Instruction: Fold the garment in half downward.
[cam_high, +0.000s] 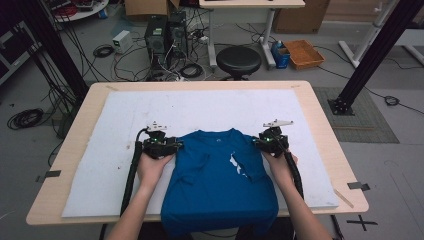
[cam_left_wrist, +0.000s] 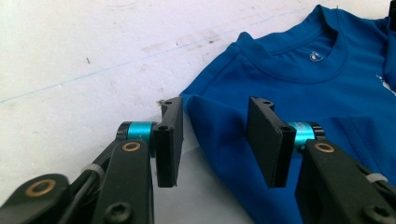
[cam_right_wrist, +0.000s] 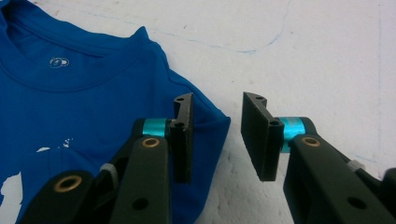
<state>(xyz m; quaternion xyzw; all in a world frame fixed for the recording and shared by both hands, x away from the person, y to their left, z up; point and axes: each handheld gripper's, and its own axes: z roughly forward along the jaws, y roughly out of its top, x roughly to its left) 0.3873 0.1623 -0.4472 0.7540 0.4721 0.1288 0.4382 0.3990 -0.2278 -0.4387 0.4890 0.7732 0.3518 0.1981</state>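
A blue T-shirt (cam_high: 220, 180) lies flat on the white board, collar toward the far side, sleeves folded in, and its hem hangs over the near table edge. My left gripper (cam_high: 177, 145) sits at the shirt's left shoulder. In the left gripper view its jaws (cam_left_wrist: 215, 105) stand apart around the shoulder corner of the shirt (cam_left_wrist: 299, 84), not pressing on it. My right gripper (cam_high: 257, 141) is at the right shoulder. In the right gripper view its jaws (cam_right_wrist: 217, 100) straddle the corner of the shirt (cam_right_wrist: 70, 107), with a gap on both sides.
The white board (cam_high: 100, 165) covers most of the wooden table (cam_high: 55, 200). Beyond the far edge are a black stool (cam_high: 238, 60), computer towers (cam_high: 165, 32) and cables on the floor. Black frame posts (cam_high: 372, 55) stand at both sides.
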